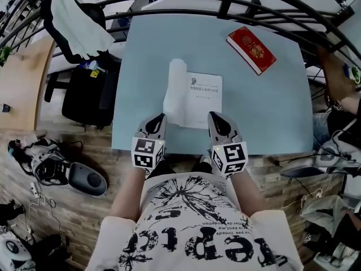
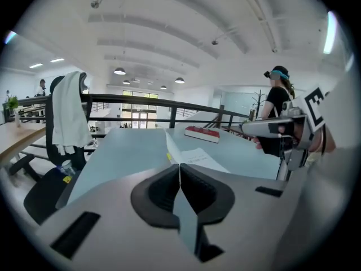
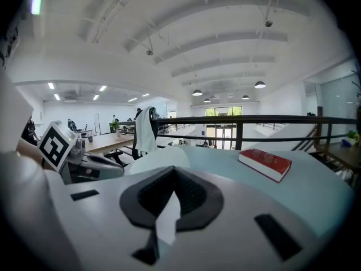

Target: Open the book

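Office chair point(image 1: 84, 97) with white cloth point(image 1: 79, 21) draped over back, left of pale blue table point(image 1: 146, 49). Left gripper point(image 1: 161, 117) at table's near edge: jaws closed, empty. White book point(image 1: 203, 97) mid-table, just beyond both grippers, lying open; cover curled up at left, title page showing, print too small to read. Right gripper point(image 1: 212, 116): jaws closed, empty. Red book point(image 1: 251, 50) far right, shut, gold emblem and lettering unreadable.

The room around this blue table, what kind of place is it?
Probably a big open office: a black railing behind the table, an office chair beside it, hanging ceiling lamps.
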Action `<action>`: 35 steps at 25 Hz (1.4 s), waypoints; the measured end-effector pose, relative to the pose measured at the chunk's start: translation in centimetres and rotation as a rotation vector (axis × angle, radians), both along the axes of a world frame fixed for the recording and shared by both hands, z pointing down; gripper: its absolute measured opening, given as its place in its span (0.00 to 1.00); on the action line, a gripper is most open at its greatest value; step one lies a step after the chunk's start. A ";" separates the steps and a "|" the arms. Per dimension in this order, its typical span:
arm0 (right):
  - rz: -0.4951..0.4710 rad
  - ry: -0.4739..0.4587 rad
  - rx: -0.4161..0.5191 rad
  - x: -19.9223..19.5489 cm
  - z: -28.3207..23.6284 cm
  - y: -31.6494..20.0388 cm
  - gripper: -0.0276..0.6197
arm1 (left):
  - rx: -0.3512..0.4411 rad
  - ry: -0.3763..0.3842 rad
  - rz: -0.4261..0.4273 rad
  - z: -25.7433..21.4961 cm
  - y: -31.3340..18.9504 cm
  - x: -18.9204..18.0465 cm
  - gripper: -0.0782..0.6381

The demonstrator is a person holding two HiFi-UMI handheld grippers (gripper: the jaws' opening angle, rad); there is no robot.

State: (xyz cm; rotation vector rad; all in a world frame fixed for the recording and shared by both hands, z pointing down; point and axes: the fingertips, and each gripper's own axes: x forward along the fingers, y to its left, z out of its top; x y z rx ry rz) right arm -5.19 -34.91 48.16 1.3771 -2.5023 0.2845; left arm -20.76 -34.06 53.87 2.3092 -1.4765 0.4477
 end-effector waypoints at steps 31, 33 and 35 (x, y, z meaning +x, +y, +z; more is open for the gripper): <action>-0.061 -0.032 0.122 -5.7 -3.8 0.3 0.06 | 0.052 -0.023 -0.042 -2.3 -1.1 -7.4 0.16; -0.077 -0.060 0.147 -5.4 -5.3 0.4 0.06 | 0.124 0.006 -0.034 -5.3 -1.3 -6.4 0.15; -0.079 -0.063 0.182 -4.9 -6.6 0.4 0.06 | 0.188 0.015 -0.024 -8.1 -1.4 -5.4 0.14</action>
